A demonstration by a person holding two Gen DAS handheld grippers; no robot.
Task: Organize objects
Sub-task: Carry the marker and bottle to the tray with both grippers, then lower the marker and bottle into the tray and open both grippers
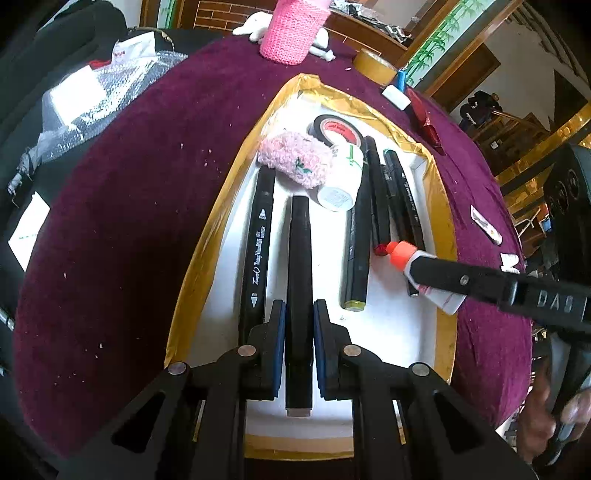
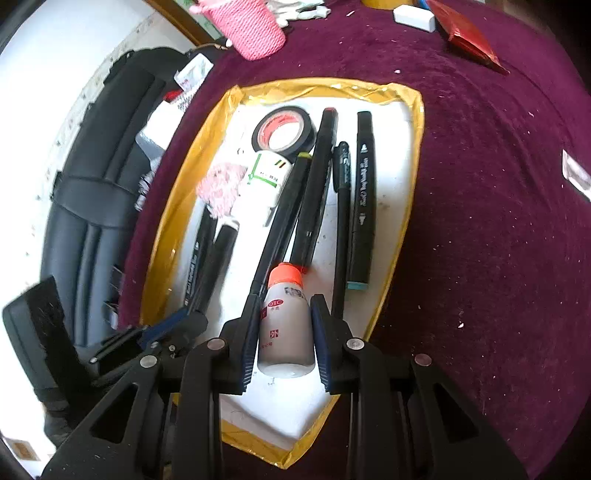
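Observation:
A white tray with a gold rim lies on the maroon cloth. It holds several black markers, a black tape roll, a pink fluffy piece and a white bottle. My left gripper is shut on a black marker over the tray, next to another marker. My right gripper is shut on a small orange-capped bottle over the tray's near end; the bottle also shows in the left wrist view.
A pink knitted cup, a roll of brown tape, a white eraser and a red packet lie on the cloth beyond the tray. Bubble wrap lies left. A dark chair stands beside the table.

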